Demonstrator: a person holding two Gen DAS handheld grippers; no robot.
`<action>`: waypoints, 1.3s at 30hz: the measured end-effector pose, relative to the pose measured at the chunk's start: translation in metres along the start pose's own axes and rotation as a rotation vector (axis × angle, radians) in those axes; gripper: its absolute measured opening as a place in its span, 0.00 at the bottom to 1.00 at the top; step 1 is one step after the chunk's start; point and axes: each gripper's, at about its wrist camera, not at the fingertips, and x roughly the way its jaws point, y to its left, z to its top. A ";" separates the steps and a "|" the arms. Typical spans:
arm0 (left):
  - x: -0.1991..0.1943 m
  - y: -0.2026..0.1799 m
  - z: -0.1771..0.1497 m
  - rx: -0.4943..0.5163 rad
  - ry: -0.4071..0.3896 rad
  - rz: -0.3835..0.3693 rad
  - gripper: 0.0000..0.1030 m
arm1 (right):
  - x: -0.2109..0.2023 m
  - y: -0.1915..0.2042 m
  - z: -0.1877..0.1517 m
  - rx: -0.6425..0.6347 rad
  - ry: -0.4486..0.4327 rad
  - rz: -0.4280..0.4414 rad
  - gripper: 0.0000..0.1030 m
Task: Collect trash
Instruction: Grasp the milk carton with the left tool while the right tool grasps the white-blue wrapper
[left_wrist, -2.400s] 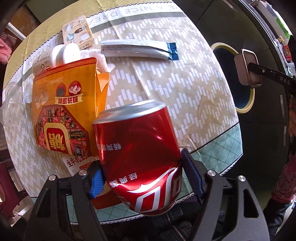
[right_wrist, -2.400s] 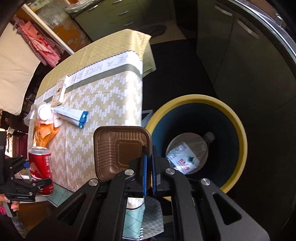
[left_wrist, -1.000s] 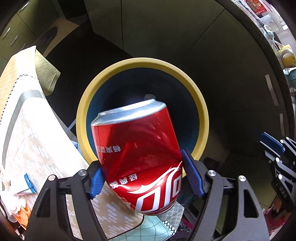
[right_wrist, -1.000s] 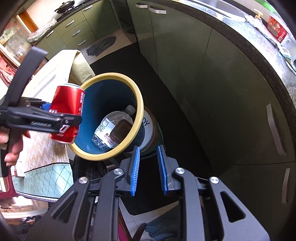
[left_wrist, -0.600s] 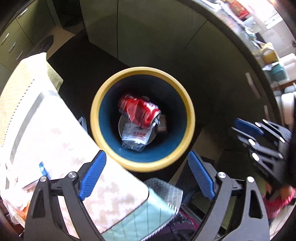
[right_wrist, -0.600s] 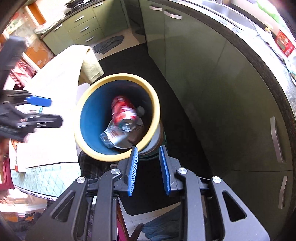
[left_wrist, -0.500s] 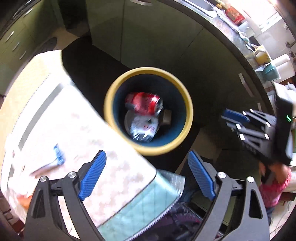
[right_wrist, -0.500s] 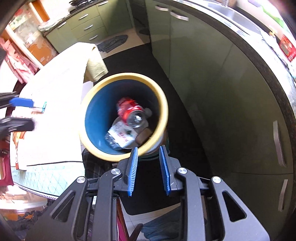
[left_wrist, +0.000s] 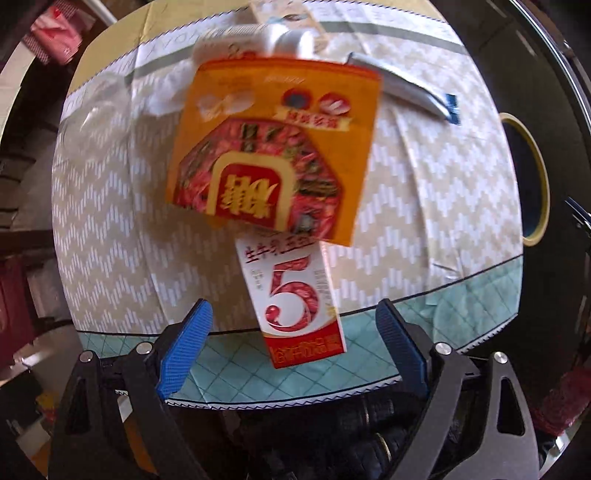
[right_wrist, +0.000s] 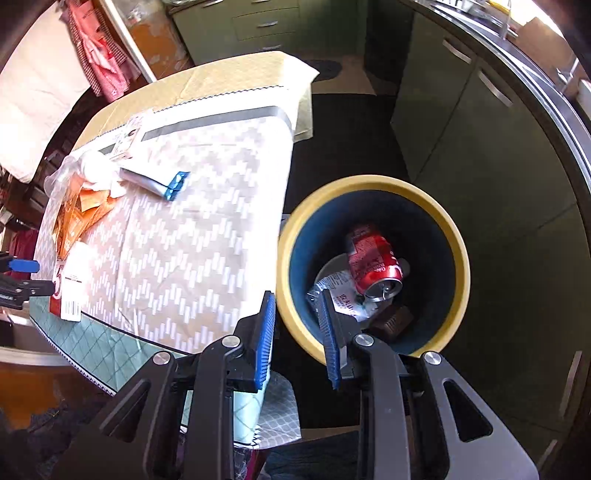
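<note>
My left gripper (left_wrist: 293, 334) is open and empty at the table's near edge, its blue pads either side of a white and red carton marked 5 (left_wrist: 297, 295). An orange snack bag (left_wrist: 273, 151) lies just beyond the carton. A silver sachet with a blue end (left_wrist: 402, 86) lies further back. My right gripper (right_wrist: 295, 334) is open and empty, beside the table corner, over the near rim of the yellow-rimmed blue bin (right_wrist: 456, 254). In the bin lie the red can (right_wrist: 373, 260), a plastic bottle (right_wrist: 340, 295) and a brown tray (right_wrist: 393, 319).
The patterned tablecloth (right_wrist: 192, 243) also holds white tissue (right_wrist: 98, 166), a small box (right_wrist: 129, 138) and clear plastic at the far left. Green cabinets (right_wrist: 480, 122) stand behind the bin, which also shows in the left wrist view (left_wrist: 537, 177). The floor is dark.
My left gripper let the red can fall into the bin, then swung back to the table and now frames the carton. My right gripper dropped the brown tray earlier and opened wider.
</note>
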 end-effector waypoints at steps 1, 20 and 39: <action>0.007 0.002 0.000 -0.011 0.007 -0.004 0.83 | 0.000 0.009 0.003 -0.020 0.003 -0.003 0.24; 0.069 0.016 0.007 0.017 0.064 -0.033 0.49 | 0.029 0.120 0.064 -0.314 -0.018 0.053 0.40; 0.013 0.075 -0.074 0.117 -0.063 -0.119 0.49 | 0.112 0.186 0.130 -0.666 0.127 0.114 0.53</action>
